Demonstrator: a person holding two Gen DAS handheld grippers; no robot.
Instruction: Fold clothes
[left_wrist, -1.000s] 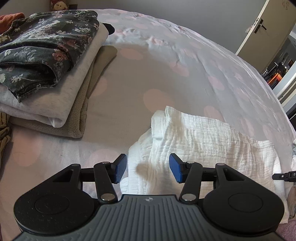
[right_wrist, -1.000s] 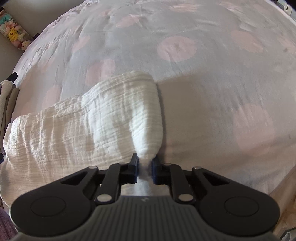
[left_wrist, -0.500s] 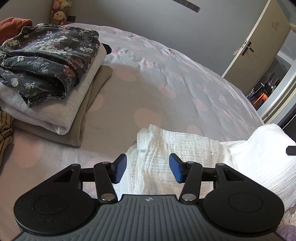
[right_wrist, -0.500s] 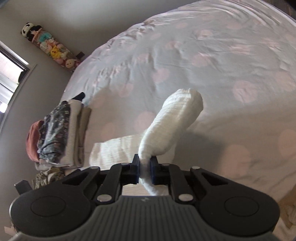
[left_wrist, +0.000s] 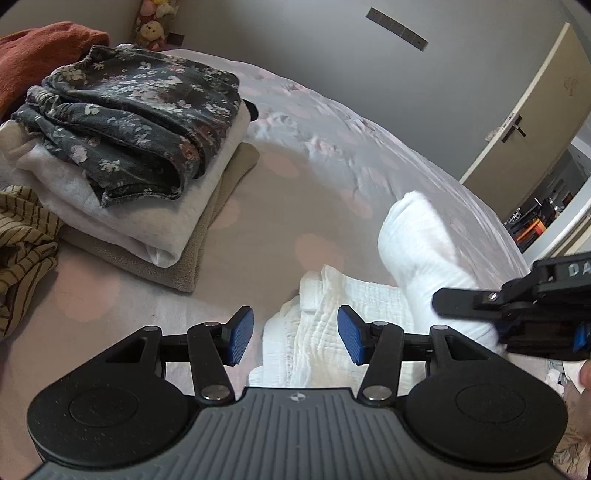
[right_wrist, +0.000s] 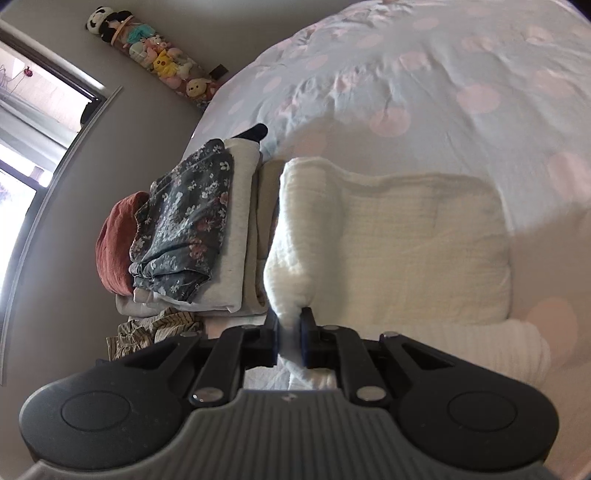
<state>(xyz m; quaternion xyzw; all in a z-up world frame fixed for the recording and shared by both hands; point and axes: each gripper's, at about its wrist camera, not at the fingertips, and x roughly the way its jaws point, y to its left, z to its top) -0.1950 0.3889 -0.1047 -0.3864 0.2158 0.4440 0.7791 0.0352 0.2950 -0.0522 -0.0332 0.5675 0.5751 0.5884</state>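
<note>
On the bed (left_wrist: 325, 173), with its pale cover printed in soft pink dots, we see the white crinkled garment (right_wrist: 424, 251) lying partly folded near the stack of folded clothes (left_wrist: 122, 155). Our right gripper (right_wrist: 290, 334) has its jaws pressed together on a bunched edge of this garment, pinching the gauzy cloth so that a rolled, tube-like flap rises from the pads and arches over the flat part below. Our left gripper (left_wrist: 291, 334) hovers with its jaws spread about halfway, the ribbed blue pads (left_wrist: 240, 334) touching nothing; the garment's layered, puckered corner lies beneath the gap.

The stack is built of a dark floral fabric on top, a thick off-white fleece under it, and a tan pile layer at the base. A striped, crumpled cloth (left_wrist: 26, 236) lies beside it, and a rust-coloured cloth (left_wrist: 44, 48) lies behind.

Compared with one second earlier, we note that the right gripper has lifted the pinched edge off the bed and carried it across toward the stack, entering the left wrist view at the right edge (left_wrist: 532, 310); the left jaws keep the same spread.
</note>
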